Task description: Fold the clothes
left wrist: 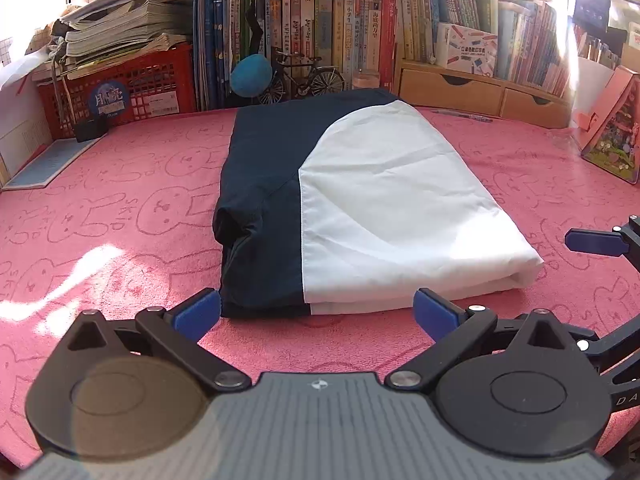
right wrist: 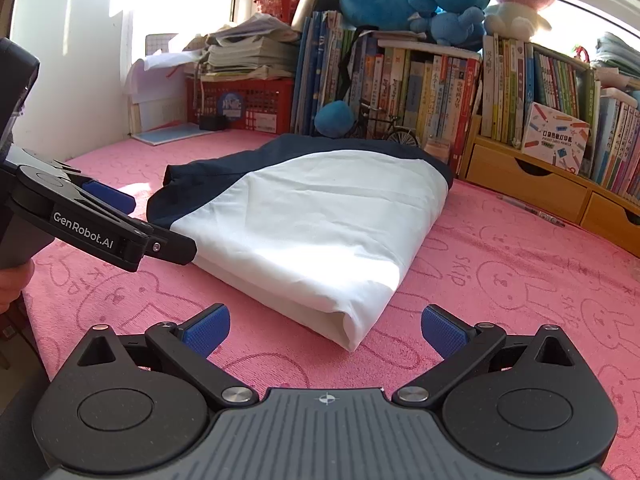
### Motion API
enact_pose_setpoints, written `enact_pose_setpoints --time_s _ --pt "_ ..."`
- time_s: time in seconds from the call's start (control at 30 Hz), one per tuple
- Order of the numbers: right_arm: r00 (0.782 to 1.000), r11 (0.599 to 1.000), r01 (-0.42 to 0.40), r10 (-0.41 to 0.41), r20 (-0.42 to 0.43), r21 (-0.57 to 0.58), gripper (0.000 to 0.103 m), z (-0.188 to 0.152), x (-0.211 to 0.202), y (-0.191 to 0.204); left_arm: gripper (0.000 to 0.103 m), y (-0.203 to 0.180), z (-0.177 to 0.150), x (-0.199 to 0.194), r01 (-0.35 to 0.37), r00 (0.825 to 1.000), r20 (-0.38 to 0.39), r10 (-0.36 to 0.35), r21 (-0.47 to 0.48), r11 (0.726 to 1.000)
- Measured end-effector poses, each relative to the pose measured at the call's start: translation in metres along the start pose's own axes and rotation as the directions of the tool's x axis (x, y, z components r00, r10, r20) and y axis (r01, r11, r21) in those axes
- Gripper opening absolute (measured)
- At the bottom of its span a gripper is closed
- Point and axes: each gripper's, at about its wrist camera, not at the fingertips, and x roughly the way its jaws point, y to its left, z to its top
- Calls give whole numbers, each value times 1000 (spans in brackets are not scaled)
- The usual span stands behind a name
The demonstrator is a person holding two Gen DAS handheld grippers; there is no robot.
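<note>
Clothes: the navy and white garment (left wrist: 352, 200) lies on the pink towel (left wrist: 120, 208), in front of the books (left wrist: 320, 32). It sits in a flat, neat bundle with layers stacked at its near edge. It looks folded the way the task wants.

Left gripper: your left gripper (left wrist: 318, 314) has its blue pads wide apart and holds nothing. The near edge of the garment lies just in front of it, and the left pad (left wrist: 198, 314) is right beside the dark corner.

Right gripper: your right gripper (right wrist: 326, 330) is spread wide too, with nothing in it. The near white corner (right wrist: 352, 340) lies just ahead, between its pads.

Step in hand: this could be the pause after a fold is pressed down, with both tools let go. It could also be the pause before one more fold to make the bundle smaller. One look cannot tell which.

Next move: if you fold again, pinch all the layers of the near edge together, so the thin white cloth does not slide off the navy part. If the bundle is small enough, lift away gently and do not bump it.
</note>
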Motion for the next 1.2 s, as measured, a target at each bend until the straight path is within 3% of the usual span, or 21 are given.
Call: enact_pose_setpoints --time_s 0.57,1.2 --pt "1000 1000 -5 5 -21 -3 103 -2 5 2 103 6 -2 7 30 999 -36 -31 -49 998" --pt "999 1000 -13 13 -45 -1 103 -7 12 5 103 2 -3 5 39 999 1 -39 -8 999"
